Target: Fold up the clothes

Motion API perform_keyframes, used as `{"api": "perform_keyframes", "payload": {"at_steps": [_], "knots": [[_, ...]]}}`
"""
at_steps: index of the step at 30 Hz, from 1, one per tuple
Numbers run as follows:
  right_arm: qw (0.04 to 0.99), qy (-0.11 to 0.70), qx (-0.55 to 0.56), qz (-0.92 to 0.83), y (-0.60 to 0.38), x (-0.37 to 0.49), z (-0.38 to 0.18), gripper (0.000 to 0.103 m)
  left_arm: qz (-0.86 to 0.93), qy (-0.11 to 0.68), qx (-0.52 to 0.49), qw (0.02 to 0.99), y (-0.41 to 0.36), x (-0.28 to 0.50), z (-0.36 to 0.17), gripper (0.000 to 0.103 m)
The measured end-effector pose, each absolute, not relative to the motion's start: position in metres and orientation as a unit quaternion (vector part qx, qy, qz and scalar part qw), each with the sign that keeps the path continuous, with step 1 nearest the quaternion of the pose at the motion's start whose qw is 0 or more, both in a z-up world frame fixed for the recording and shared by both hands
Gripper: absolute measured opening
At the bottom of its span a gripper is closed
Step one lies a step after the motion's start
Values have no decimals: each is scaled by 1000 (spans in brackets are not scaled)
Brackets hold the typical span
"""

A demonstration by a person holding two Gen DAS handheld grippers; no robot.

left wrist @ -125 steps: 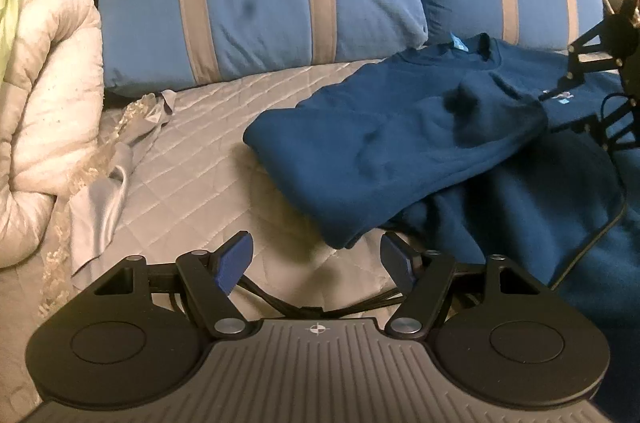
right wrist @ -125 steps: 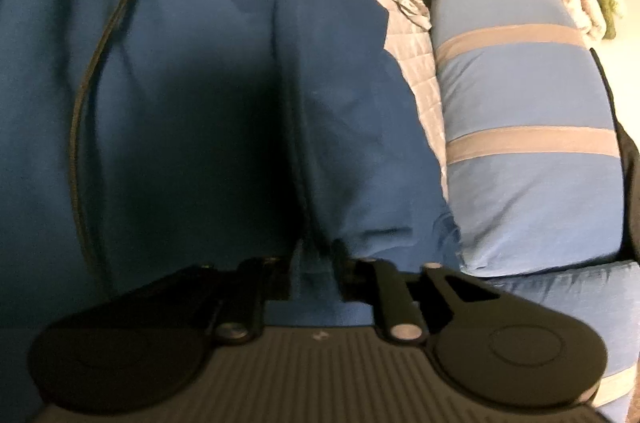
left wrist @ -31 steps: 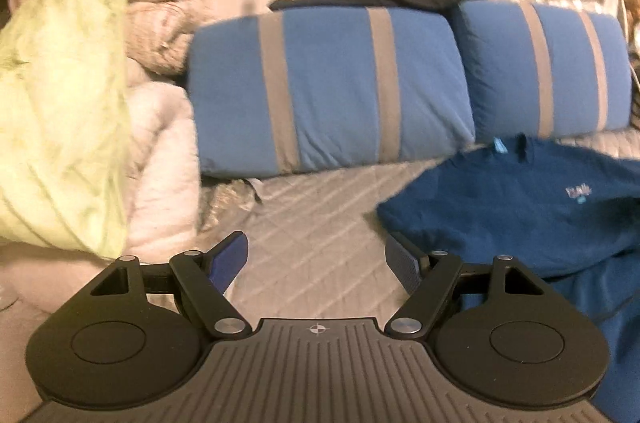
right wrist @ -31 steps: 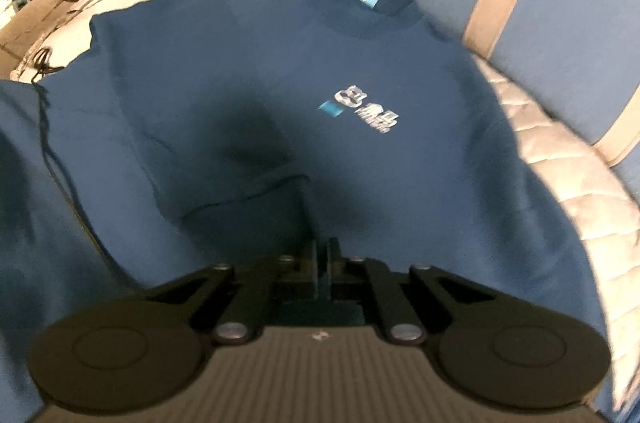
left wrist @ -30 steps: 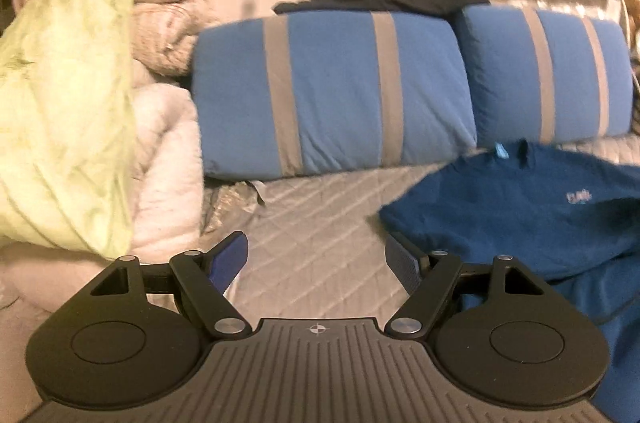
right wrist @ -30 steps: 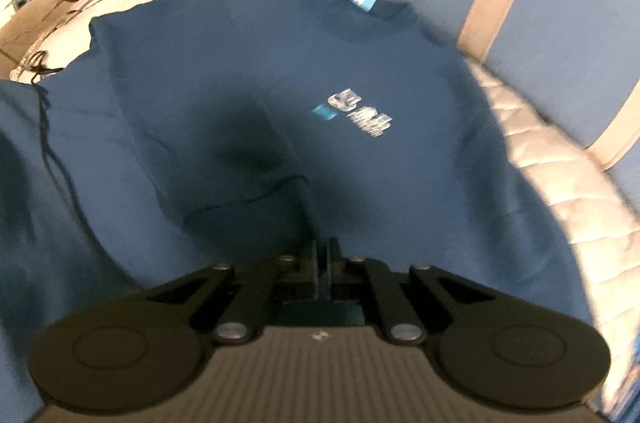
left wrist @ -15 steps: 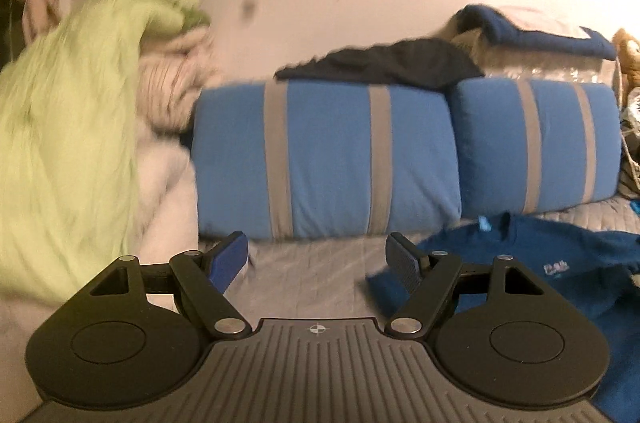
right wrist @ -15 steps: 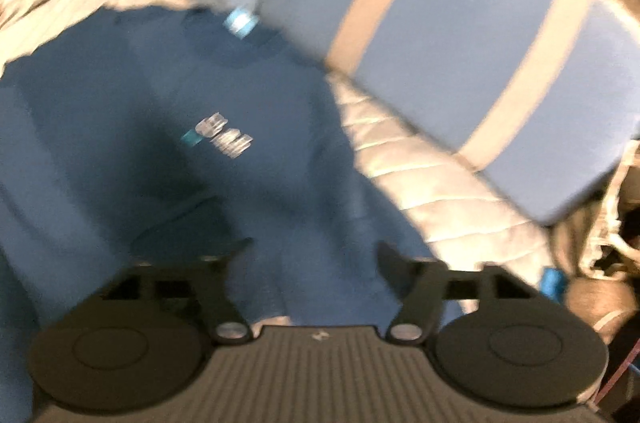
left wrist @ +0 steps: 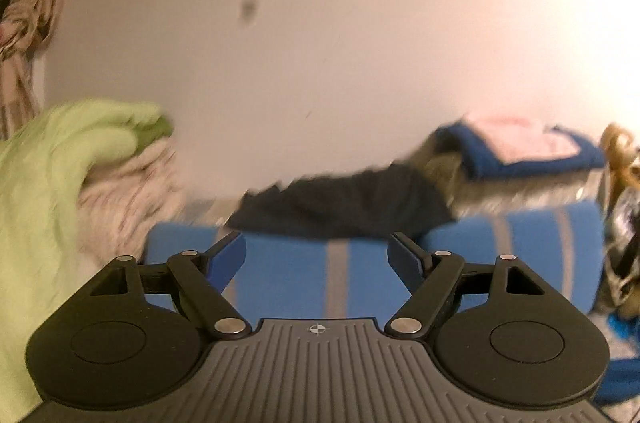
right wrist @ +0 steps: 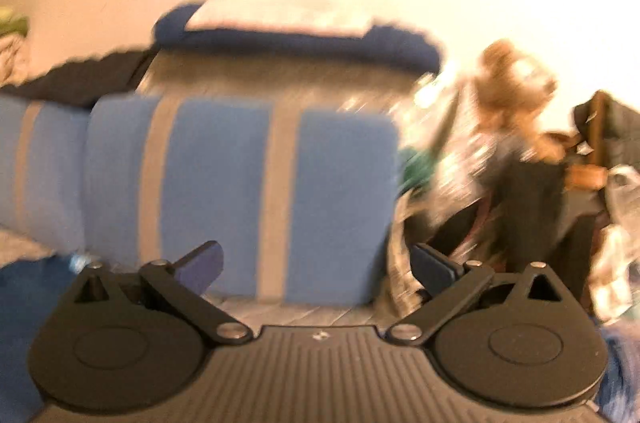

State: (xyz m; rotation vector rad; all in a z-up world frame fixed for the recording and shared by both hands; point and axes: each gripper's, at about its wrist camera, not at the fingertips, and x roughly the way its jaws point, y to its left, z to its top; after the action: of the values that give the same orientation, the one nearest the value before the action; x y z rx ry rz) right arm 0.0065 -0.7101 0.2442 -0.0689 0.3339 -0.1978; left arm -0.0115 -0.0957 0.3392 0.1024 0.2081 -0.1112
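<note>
Blue striped pillows (left wrist: 304, 279) beneath a dark garment (left wrist: 344, 203), a pale wall (left wrist: 320, 43) behind.

1. Your left gripper (left wrist: 316, 255) is raised and level, its blue-padded fingers (left wrist: 228, 255) spread wide, holding nothing.
2. Your right gripper (right wrist: 316, 263) is likewise raised, fingers (right wrist: 202, 263) apart and empty.
</note>
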Motion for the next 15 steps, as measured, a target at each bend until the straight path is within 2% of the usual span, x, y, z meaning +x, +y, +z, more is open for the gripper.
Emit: {"api": "perform_keyframes", "payload": {"at_steps": [4, 8, 15], "knots": [[981, 138, -26, -136, -744, -27, 267, 103, -98, 96, 35, 990, -123, -10, 332, 85], [974, 146, -13, -172, -777, -59, 265, 103, -141, 90, 20, 986, -151, -9, 323, 85], [959, 193, 44, -202, -823, -115, 225, 103, -215, 158, 6, 964, -218, -6, 245, 85]]}}
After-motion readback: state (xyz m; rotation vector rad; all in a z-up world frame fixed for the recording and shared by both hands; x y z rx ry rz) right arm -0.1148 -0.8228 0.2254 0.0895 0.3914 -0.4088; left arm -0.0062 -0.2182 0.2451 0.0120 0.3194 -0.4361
